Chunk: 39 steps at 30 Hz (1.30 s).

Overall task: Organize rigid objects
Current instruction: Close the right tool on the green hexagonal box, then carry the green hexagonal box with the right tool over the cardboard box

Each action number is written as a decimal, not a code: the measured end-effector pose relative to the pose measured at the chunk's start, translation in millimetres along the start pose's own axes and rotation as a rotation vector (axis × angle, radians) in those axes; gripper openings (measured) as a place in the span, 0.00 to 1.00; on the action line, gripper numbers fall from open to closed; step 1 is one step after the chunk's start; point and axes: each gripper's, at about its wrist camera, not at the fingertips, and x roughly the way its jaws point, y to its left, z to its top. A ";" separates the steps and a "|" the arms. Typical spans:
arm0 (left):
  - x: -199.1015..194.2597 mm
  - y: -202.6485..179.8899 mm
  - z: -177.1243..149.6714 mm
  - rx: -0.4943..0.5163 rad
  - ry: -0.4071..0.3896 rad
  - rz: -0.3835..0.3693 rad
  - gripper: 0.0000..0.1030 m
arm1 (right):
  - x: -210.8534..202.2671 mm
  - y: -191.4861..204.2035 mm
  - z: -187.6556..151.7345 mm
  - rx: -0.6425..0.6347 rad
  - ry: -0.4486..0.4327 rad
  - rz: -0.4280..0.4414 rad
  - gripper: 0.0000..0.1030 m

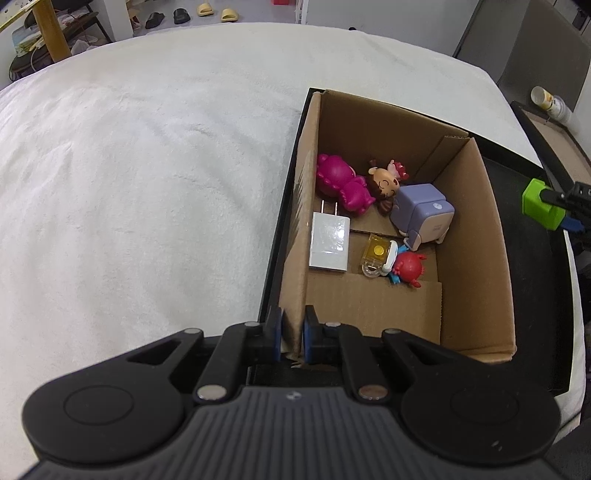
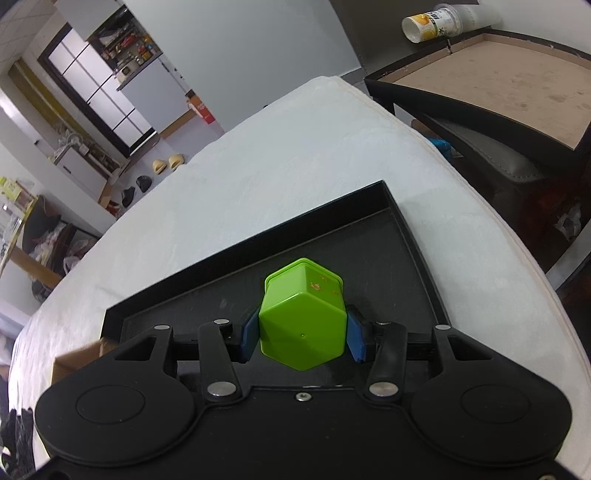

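This looks like a lived-in home. Slippers lie in pairs on the grey floor at the top left of the left wrist view. In the upper left of the right wrist view, a dark-framed glass door opens onto cluttered shelves of household goods. A drink cup lies tipped at the top right, beside a brown side table. The white cloth fills the middle.
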 end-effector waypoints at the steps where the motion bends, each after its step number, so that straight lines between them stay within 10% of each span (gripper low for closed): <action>1: -0.2 0.7 -0.2 0.000 -0.002 -0.004 0.10 | -2.0 1.7 -2.0 -0.001 0.005 0.004 0.45; 39: 1.6 22.3 -6.9 -0.068 -0.029 -0.107 0.12 | -51.7 169.5 -21.6 -0.348 0.042 0.163 0.45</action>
